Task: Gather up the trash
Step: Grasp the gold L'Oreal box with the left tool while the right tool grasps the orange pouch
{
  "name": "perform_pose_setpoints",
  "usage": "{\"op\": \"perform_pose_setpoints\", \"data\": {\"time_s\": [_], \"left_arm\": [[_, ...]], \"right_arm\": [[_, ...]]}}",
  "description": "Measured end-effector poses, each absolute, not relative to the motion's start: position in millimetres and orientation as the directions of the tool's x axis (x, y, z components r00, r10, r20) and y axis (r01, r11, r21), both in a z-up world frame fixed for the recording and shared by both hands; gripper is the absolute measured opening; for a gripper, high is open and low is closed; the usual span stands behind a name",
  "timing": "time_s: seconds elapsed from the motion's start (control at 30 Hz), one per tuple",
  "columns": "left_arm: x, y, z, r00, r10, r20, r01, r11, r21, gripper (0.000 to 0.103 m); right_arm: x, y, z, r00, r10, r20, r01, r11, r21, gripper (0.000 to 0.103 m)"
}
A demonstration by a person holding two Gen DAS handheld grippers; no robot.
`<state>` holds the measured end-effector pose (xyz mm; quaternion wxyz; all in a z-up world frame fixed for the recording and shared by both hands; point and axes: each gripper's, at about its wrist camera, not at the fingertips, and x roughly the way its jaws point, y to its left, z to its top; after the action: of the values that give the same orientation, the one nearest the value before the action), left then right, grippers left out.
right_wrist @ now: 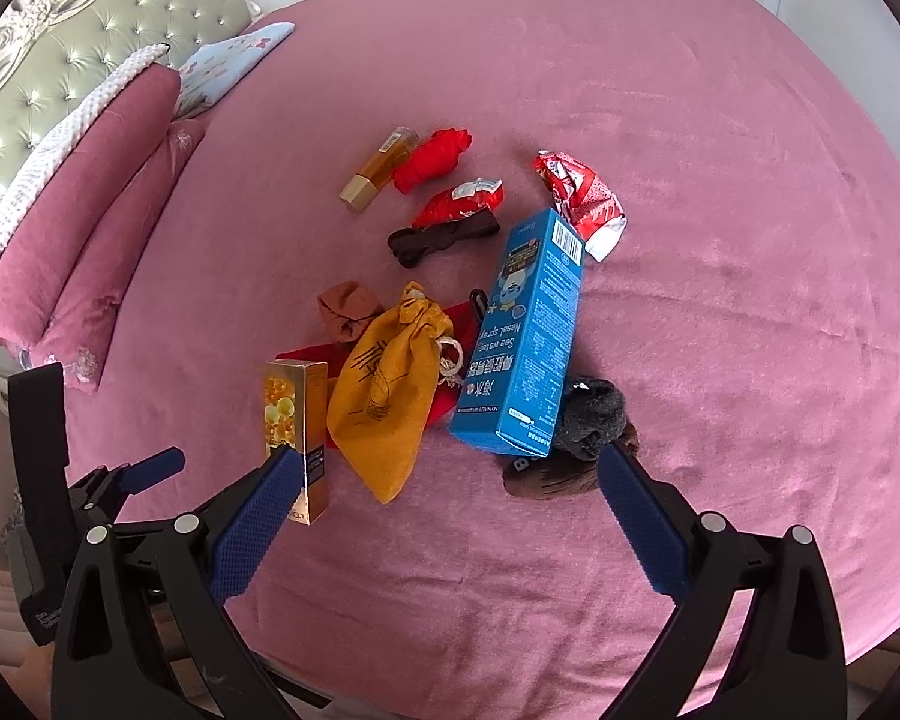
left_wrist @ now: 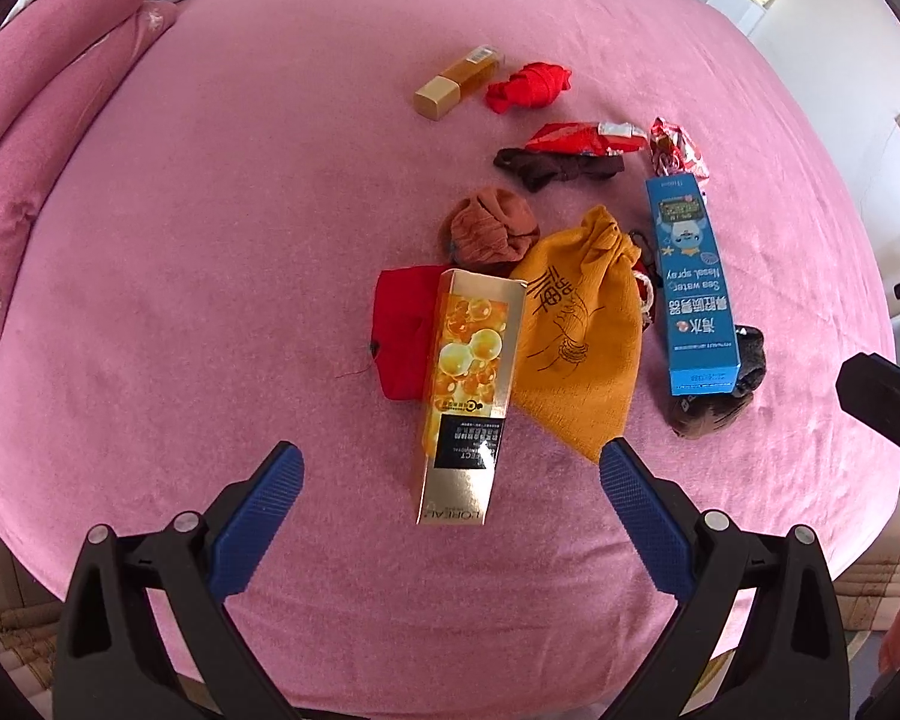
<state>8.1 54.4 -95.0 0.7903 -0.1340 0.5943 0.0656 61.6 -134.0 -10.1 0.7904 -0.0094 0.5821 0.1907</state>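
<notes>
A gold cosmetics box (left_wrist: 468, 396) (right_wrist: 297, 426) lies on the pink bed, its near end between the open blue fingers of my left gripper (left_wrist: 450, 462). A blue nasal spray box (left_wrist: 693, 282) (right_wrist: 525, 336) rests partly on a dark sock (right_wrist: 591, 417); my right gripper (right_wrist: 444, 462) stands open just in front of it. Two red-and-white snack wrappers (left_wrist: 582, 138) (right_wrist: 585, 195) lie farther back. Nothing is held by either gripper.
An orange drawstring pouch (left_wrist: 576, 330) (right_wrist: 390, 390), a red cloth (left_wrist: 402, 336), brown, black and red socks (left_wrist: 492, 231) and a small gold bottle (left_wrist: 456, 84) are scattered around. Pink pillows (right_wrist: 84, 222) lie at the left, by the headboard (right_wrist: 78, 42). The bed edge runs just below the grippers.
</notes>
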Motion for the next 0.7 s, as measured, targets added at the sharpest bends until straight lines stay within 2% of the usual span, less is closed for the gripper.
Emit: {"op": "perform_pose_setpoints", "data": {"time_s": [0.03, 0.13, 0.2, 0.33, 0.4, 0.7], "left_arm": [[10.3, 54.9, -100.3, 0.28, -0.067, -0.958, -0.258, 0.956, -0.142, 0.096], [16.7, 57.2, -120.8, 0.243, -0.087, -0.966, -0.252, 0.956, -0.15, 0.083], [18.9, 59.4, -131.7, 0.22, -0.09, -0.971, -0.253, 0.956, -0.146, 0.069], [23.0, 65.6, -153.0, 0.19, -0.138, -0.972, -0.271, 0.944, -0.187, 0.058], [24.3, 67.2, -160.1, 0.185, -0.182, -0.966, -0.269, 0.936, -0.228, 0.044], [13.8, 78.8, -155.1, 0.242, -0.235, -0.941, -0.237, 0.926, -0.293, 0.037]], "right_arm": [[62.7, -133.2, -12.0, 0.247, 0.294, -0.923, -0.307, 0.927, 0.213, 0.093], [66.8, -131.0, -18.1, 0.236, 0.297, -0.925, -0.294, 0.929, 0.223, 0.09], [68.9, -129.8, -21.3, 0.228, 0.303, -0.925, -0.287, 0.929, 0.233, 0.086], [69.9, -127.0, -27.4, 0.215, 0.306, -0.928, -0.281, 0.929, 0.241, 0.084], [69.3, -125.2, -32.1, 0.208, 0.303, -0.93, -0.282, 0.929, 0.24, 0.084], [68.6, -113.9, -66.2, 0.15, 0.304, -0.941, -0.255, 0.931, 0.261, 0.082]]}}
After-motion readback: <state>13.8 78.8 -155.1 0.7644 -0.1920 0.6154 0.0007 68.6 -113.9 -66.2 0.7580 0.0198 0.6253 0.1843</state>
